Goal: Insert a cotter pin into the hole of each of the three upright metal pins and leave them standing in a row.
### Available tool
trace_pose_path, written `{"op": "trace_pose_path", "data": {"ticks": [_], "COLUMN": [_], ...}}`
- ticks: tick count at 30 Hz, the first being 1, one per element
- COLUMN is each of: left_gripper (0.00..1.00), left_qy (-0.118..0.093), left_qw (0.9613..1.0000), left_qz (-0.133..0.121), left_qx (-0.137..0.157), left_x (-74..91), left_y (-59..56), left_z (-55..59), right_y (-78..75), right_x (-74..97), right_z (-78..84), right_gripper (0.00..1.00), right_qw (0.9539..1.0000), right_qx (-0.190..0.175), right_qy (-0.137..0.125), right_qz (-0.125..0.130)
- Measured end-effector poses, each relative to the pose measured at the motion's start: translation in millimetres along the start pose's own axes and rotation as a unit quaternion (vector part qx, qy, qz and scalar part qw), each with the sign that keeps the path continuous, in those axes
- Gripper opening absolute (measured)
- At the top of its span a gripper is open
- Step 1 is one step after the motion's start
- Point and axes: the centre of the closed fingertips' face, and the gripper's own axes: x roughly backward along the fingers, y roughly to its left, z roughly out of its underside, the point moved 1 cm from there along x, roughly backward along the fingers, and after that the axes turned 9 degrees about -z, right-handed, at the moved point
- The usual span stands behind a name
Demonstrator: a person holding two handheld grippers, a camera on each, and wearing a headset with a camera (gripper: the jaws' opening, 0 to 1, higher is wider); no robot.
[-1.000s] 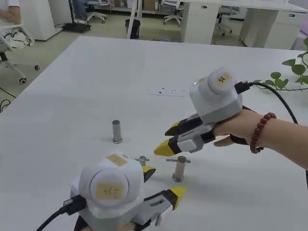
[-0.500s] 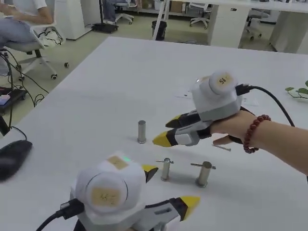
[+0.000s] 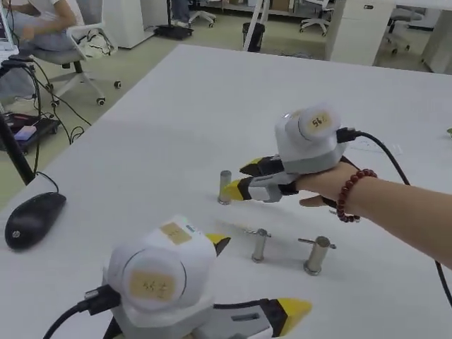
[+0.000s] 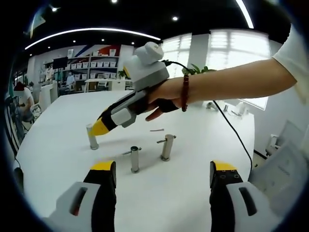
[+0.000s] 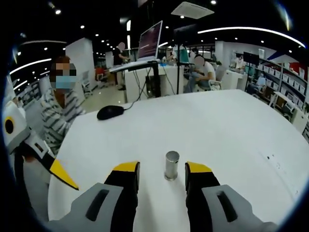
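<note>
Head view, bottom centre: the left hand-held gripper hovers over the white surface with its yellow-tipped jaws spread wide and nothing between them; the left gripper view shows the same wide gap. Just above it in the frame, two metal pins stand upright side by side. The first metal pin has a cotter pin crossing its top, and to its right the second metal pin carries a second cotter pin the same way. Farther up, at frame centre, the right hand-held gripper reaches in from the right, held by a hand wearing a red bead bracelet, and its tips sit just beside the bare metal pin, which stands upright to the left of the other two. In the right gripper view the jaws are parted narrowly, with the bare metal pin in the gap and a sliver of surface visible on either side of it. A loose cotter pin lies flat on the surface beyond the second metal pin in the left gripper view. A black mouse rests at the left edge of the head view.
</note>
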Motion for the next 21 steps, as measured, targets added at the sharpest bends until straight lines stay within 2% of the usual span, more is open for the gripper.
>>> {"op": "trace_pose_path", "data": {"ticks": [4, 6, 10, 14, 21], "left_gripper": [0.83, 0.84, 0.87, 0.88, 0.89], "left_qy": [-0.005, -0.008, -0.001, -0.005, -0.004], "left_qw": [1.0000, 0.9999, 0.9996, 0.9997, 0.9995], "left_qz": [-0.007, -0.007, -0.018, -0.024, -0.031], "left_qx": [-0.004, -0.006, -0.024, -0.003, 0.007], "left_x": [0.7, 1.2, 1.9, 2.6, 3.6], "left_y": [5.8, 8.2, 14.8, 22.3, 30.2], "left_z": [-3.1, -5.6, -5.2, -6.2, -6.8], "right_y": [-5.1, -11.1, -16.2, -18.0, -22.8], "right_x": [-7.7, -15.2, -19.6, -21.9, -23.4], "right_z": [1.5, 3.6, 4.4, 5.0, 7.8], "right_gripper": [0.34, 0.33, 0.29, 0.24, 0.16], "right_qw": [1.0000, 0.9998, 0.9995, 0.9992, 0.9987], "right_qx": [-0.001, -0.016, -0.022, -0.027, -0.033], "right_qy": [-0.004, -0.010, -0.018, -0.020, -0.025], "right_qz": [0.006, 0.007, 0.016, 0.022, 0.030]}}
